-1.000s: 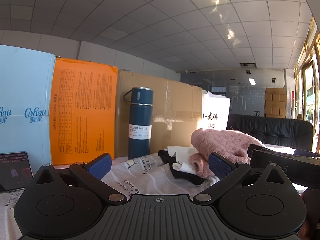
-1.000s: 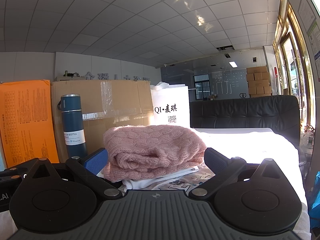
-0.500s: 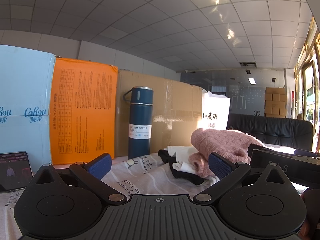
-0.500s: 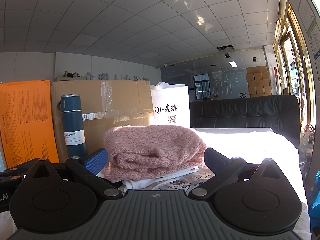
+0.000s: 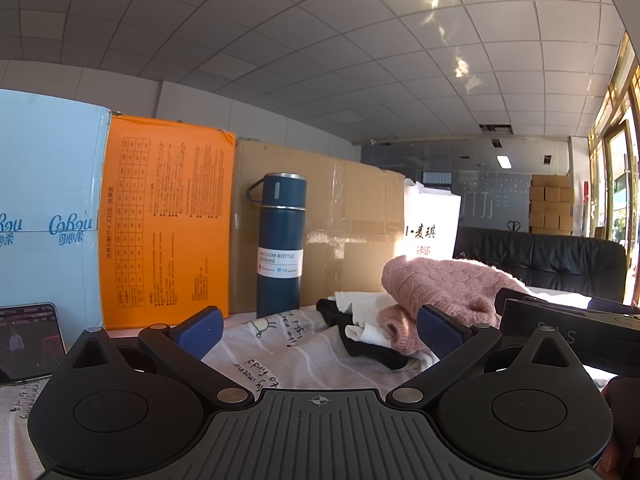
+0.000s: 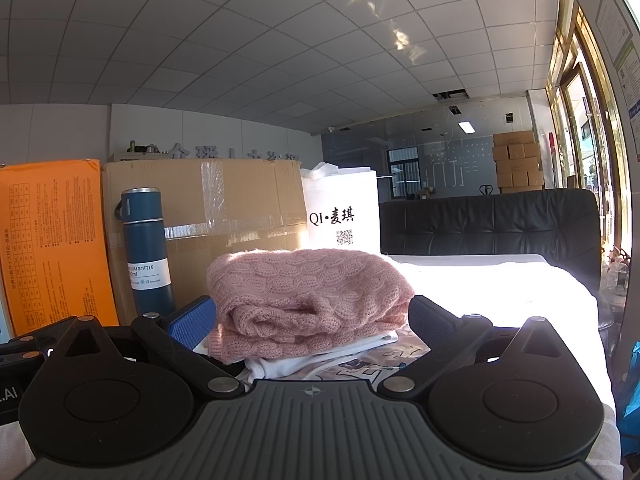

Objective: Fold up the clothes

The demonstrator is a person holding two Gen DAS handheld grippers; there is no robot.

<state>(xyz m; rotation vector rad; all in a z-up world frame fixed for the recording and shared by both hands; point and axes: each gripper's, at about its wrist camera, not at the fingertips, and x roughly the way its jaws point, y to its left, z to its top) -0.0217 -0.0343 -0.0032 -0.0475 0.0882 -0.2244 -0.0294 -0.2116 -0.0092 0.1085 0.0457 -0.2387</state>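
Both grippers are held low and level over the printed cloth (image 5: 280, 356), jaws spread wide and empty. The left gripper (image 5: 320, 330) faces a blue vacuum bottle (image 5: 280, 240) and cardboard boxes (image 5: 344, 232). The folded pink sweater (image 6: 308, 300) lies on white clothes (image 6: 320, 354), just ahead of the right gripper (image 6: 312, 320), between its fingers.

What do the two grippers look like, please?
Both look alike. The left gripper and right gripper each have a black ribbed body, two round black discs, silver pivot screws, a small crosshair mark, and blue textured pads on black fingers.
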